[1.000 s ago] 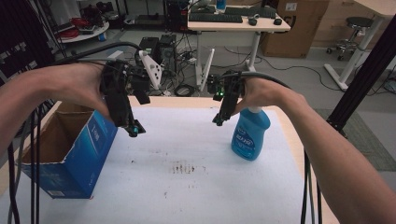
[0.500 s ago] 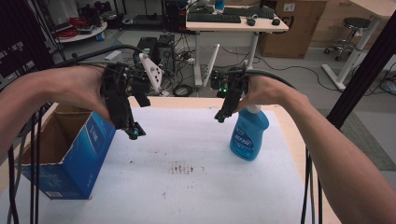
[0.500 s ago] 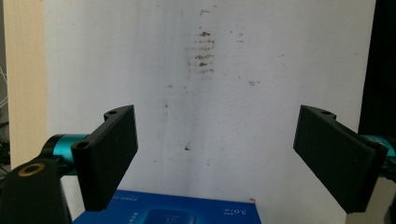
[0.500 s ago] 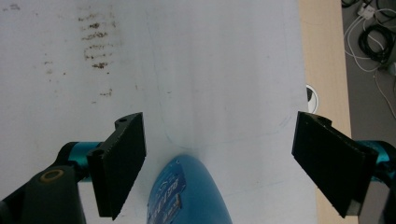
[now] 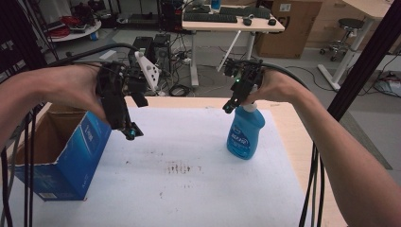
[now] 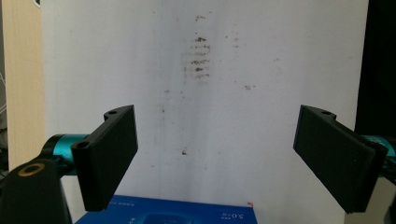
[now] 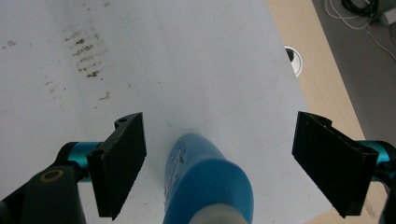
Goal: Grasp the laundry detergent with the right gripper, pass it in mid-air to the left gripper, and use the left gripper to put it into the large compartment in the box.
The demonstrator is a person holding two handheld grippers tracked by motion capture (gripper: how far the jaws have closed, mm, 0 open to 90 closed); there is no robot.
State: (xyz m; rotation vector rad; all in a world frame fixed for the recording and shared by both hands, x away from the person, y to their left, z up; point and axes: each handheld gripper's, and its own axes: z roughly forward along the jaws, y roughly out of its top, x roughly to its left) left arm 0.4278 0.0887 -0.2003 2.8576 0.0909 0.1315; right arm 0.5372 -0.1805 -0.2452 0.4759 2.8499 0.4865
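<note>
Blue spray bottle (image 5: 244, 132) upright near table's (image 5: 293, 142) right edge, white collar on top. Right hand-held gripper (image 7: 219, 161) above it, jaws wide apart. Left hand-held gripper (image 6: 217, 154) likewise spread, holding nothing.

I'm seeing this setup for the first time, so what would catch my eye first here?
The blue spray bottle stands upright on the table's right half, with the right gripper poised above it, jaws open on either side of its top. The open blue cardboard box sits at the left edge beside the open left gripper. Brown stains mark the white table cover between them.
</note>
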